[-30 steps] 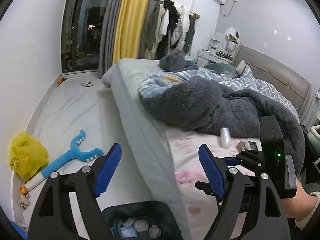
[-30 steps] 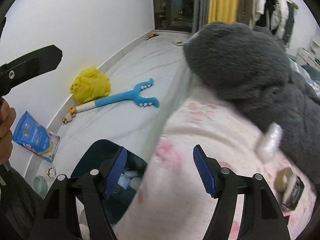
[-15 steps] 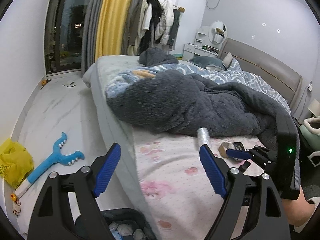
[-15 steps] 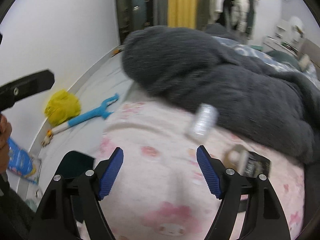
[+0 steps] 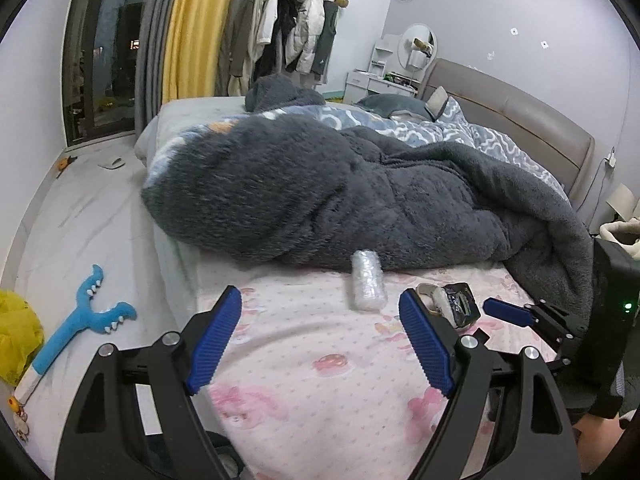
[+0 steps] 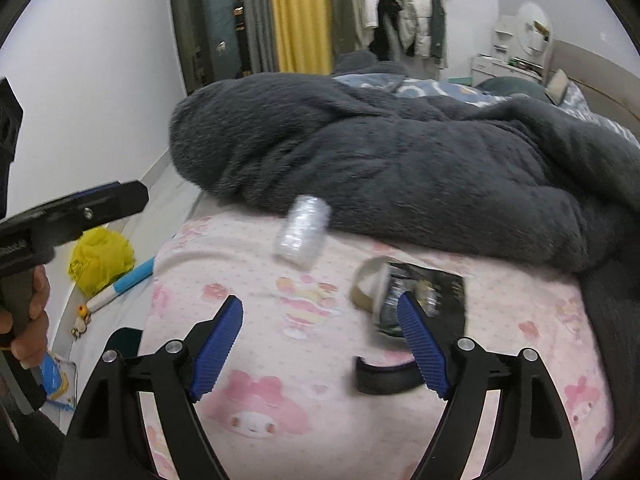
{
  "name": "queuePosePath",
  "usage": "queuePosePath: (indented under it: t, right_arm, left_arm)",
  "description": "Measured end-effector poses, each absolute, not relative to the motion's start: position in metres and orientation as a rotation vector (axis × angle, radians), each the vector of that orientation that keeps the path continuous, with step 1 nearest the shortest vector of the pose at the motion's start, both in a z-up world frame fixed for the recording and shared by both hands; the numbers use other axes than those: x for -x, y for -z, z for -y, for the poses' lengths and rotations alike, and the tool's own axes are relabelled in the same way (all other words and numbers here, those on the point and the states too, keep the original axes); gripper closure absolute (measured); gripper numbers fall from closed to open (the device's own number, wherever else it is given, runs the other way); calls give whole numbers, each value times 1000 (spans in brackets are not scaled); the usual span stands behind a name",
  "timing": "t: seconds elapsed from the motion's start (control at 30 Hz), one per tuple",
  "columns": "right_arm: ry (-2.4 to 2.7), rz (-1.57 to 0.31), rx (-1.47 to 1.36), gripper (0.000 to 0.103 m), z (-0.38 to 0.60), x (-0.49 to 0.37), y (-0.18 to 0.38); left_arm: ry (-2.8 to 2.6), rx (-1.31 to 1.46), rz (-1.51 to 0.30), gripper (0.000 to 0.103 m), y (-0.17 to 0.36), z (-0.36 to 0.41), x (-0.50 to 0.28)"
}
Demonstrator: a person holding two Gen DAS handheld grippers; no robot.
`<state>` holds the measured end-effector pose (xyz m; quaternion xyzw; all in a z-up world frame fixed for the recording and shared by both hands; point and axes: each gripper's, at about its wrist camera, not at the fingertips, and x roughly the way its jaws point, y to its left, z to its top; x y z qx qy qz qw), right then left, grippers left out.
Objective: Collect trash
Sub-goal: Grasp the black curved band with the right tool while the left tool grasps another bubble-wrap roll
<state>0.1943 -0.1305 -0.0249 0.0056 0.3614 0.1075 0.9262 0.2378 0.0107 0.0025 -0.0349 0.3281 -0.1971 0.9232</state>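
Black wrapper on pink sheet

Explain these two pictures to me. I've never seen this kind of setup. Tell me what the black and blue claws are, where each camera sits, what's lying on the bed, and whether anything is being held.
There is no robot here: a person carries a hand-held claw in each hand, each with a wide-angle camera looking along its two blue fingers. One picture looks out from the left gripper, the other from the right gripper. Both claws are empty; the right one's jaws are opening. On the pink bedsheet lie a clear plastic roll, a tape ring and a dark wrapper, beside a grey fleece blanket. The rest is too blurred to name.
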Motion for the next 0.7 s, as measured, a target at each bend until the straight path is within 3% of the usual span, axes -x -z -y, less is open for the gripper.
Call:
queuePosePath:
  t: [0.5,0.7]
  right_arm:
    - [-182,-780,-70,23,167,-189,55]
    - [-184,-801,-69,33,171,-187,67]
  left_arm:
    - [433,41,-740,19,32,45,-264]
    - [431,59,-759,19,43,57,-277]
